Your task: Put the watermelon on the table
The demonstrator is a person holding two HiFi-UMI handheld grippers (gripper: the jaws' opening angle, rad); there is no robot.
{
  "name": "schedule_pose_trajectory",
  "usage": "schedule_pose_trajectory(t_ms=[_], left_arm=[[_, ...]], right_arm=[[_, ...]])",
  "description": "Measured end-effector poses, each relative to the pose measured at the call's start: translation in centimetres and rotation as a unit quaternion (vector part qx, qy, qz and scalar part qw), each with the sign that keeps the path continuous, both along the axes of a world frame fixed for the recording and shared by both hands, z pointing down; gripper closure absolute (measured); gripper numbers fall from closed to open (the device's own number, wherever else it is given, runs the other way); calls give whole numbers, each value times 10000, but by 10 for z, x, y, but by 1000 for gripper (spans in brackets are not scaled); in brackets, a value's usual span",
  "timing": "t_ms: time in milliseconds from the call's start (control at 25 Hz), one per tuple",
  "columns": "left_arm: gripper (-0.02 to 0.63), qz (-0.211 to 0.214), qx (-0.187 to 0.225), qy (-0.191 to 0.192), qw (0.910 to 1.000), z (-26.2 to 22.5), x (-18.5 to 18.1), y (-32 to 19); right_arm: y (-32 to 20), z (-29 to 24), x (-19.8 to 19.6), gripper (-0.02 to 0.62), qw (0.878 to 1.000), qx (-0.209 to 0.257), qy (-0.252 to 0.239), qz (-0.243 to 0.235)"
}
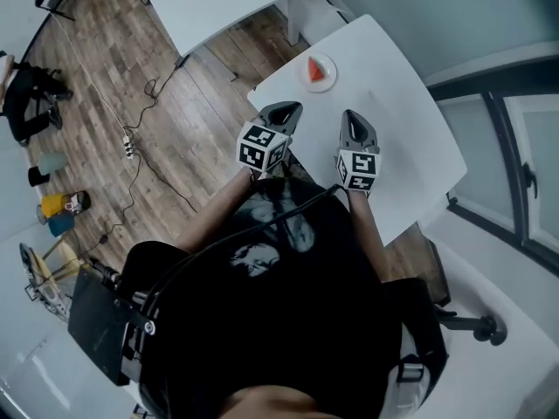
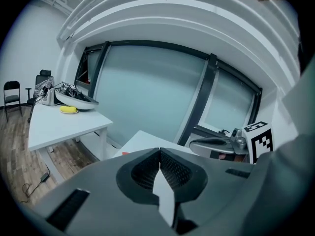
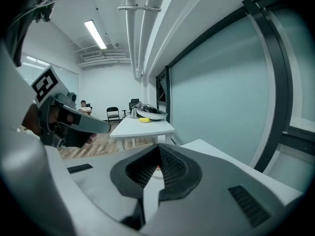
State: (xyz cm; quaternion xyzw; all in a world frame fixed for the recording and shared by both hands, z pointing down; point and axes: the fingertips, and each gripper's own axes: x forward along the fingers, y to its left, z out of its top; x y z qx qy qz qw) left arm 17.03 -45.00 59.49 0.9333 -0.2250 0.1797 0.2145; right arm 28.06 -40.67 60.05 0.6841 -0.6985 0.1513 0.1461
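Both of your hands are held just in front of your chest, side by side, pointing out over the near edge of the white table (image 1: 397,125). The left gripper (image 1: 283,113) is clenched on nothing, and so is the right gripper (image 1: 356,124) (pads meeting). The watermelon slice (image 1: 314,66) rests on a plate (image 1: 327,80) farther along the table, apart from both.

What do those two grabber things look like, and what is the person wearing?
The left gripper and right gripper match: smooth grey plastic shells narrowing to a point, with black ribbed pads inside. Each carries a white cube printed with black square markers. The person wears a black top with a pale print, crossed by a thin dark cable.
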Motion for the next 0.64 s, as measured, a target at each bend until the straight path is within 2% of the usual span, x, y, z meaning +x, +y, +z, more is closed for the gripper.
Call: schedule_pose_trajectory(t_ms=[280, 640], left_arm=[[600, -113, 314, -74, 9994, -9, -3, 5], [600, -246, 211, -206, 9993, -4, -19, 13]], right_arm=[[4, -2, -7, 586, 9999, 29, 2, -149], [10, 2, -5, 586, 9997, 40, -199, -113]])
